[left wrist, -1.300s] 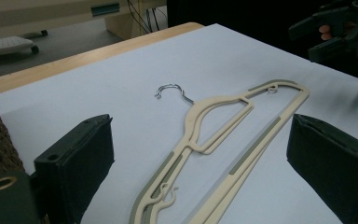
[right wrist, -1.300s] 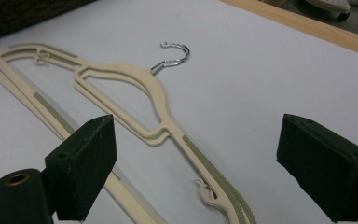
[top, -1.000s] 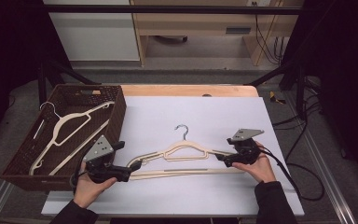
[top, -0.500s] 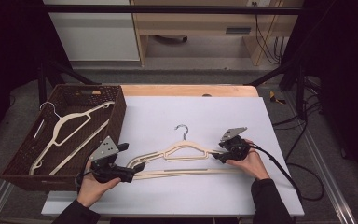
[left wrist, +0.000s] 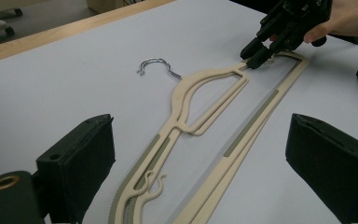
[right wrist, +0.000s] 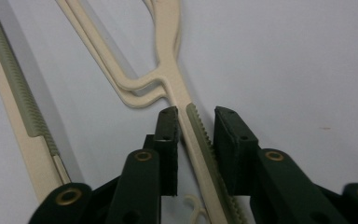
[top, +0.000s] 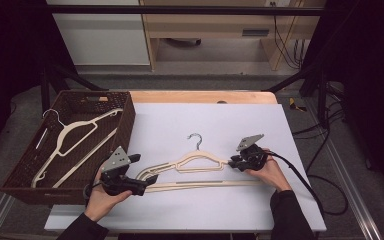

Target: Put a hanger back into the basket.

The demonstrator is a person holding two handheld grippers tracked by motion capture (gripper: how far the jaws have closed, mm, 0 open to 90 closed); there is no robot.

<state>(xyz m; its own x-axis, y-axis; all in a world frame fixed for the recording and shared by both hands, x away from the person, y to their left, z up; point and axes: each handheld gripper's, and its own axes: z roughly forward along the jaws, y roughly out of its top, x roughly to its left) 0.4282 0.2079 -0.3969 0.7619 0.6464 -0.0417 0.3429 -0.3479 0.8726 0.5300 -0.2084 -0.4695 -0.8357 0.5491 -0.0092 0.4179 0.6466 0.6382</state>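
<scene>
Cream plastic hanger with a metal hook lies flat on the white table, hook pointing away from the person. At its right end the right gripper has just been closing: its fingers straddle the hanger's ribbed arm, a narrow gap still on one side. At the left end the left gripper holds its fingers wide apart, gripping nothing. A second hanger lies in the brown wicker basket.

1. Two cream hangers: one hanger on the desk, one hanger in the basket.
2. One dark woven basket.
3. Two hand-held grippers: left hand-held gripper, right hand-held gripper.
4. One desk.
</scene>
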